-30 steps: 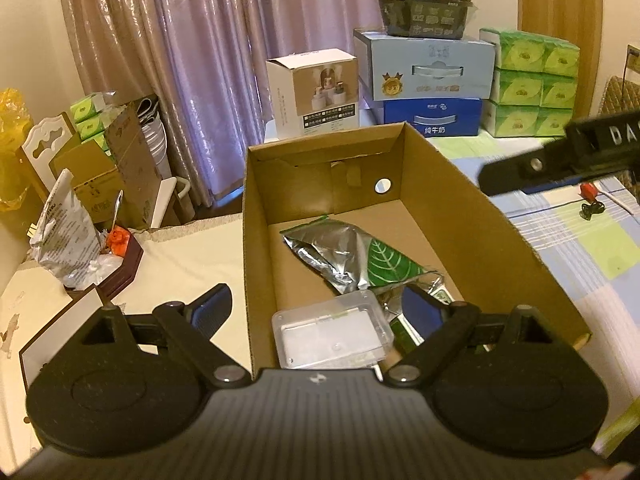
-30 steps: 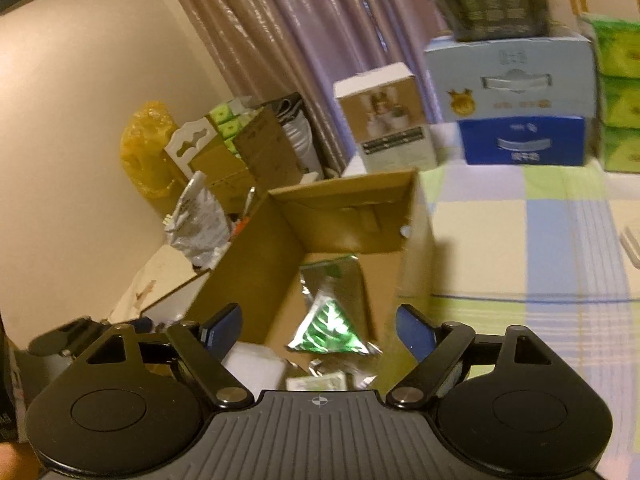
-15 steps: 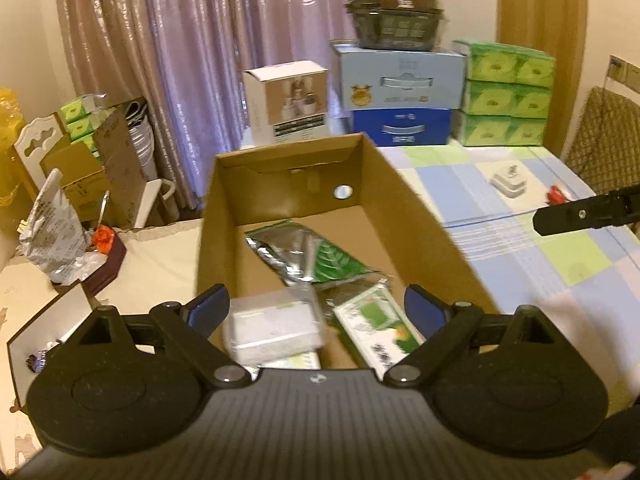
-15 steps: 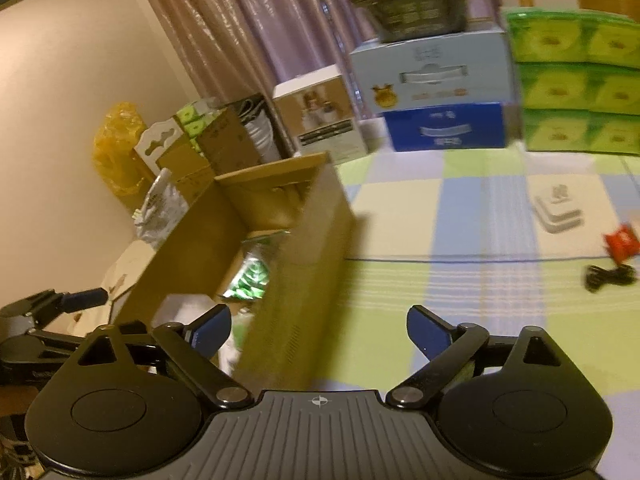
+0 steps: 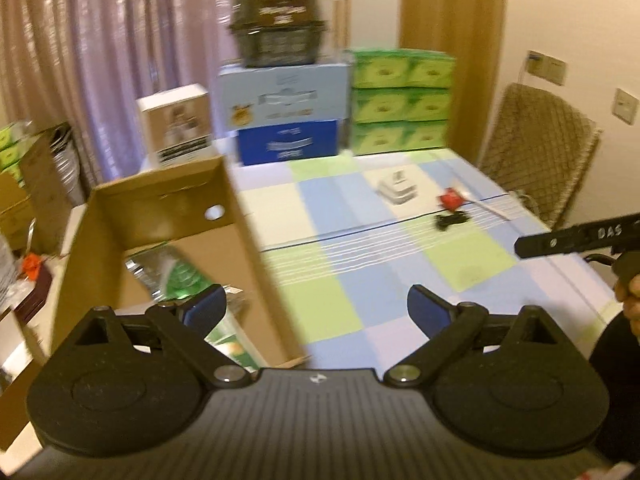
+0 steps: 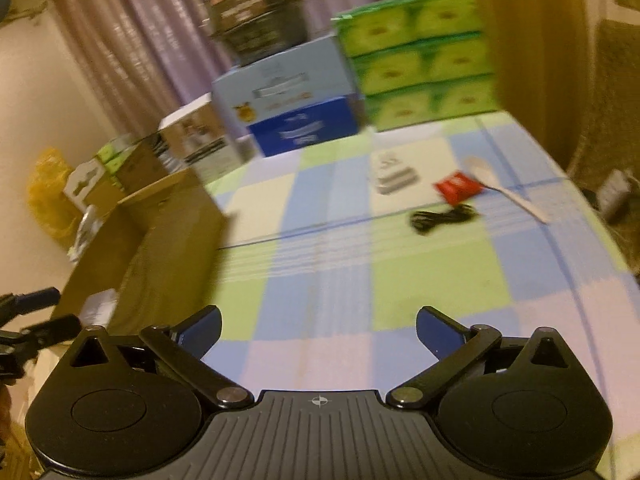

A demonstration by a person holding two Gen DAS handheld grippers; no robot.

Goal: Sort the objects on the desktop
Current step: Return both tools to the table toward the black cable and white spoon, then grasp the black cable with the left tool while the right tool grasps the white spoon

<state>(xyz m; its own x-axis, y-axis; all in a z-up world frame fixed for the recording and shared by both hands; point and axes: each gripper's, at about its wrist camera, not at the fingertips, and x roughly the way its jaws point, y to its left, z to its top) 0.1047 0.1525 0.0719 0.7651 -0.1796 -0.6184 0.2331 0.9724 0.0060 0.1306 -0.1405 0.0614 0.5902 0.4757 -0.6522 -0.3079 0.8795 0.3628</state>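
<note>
Both tongs (image 5: 316,312) (image 6: 318,330) agape over bare checked tablecloth (image 6: 420,280), beside box (image 5: 248,240).

The left gripper (image 5: 316,310) is holding its blue fingers (image 5: 204,309) wide apart. The right gripper (image 6: 319,329) is gaping too, seemingly empty, though blur is softening the view.

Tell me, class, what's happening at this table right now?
A person is sorting desk items into a cardboard box with two handheld tongs. Both the left tongs and the right tongs are open and empty, above the checked tablecloth. The box already holds a green-leaf foil packet. A white box, red packet, black cable and white spoon lie unsorted.
</note>
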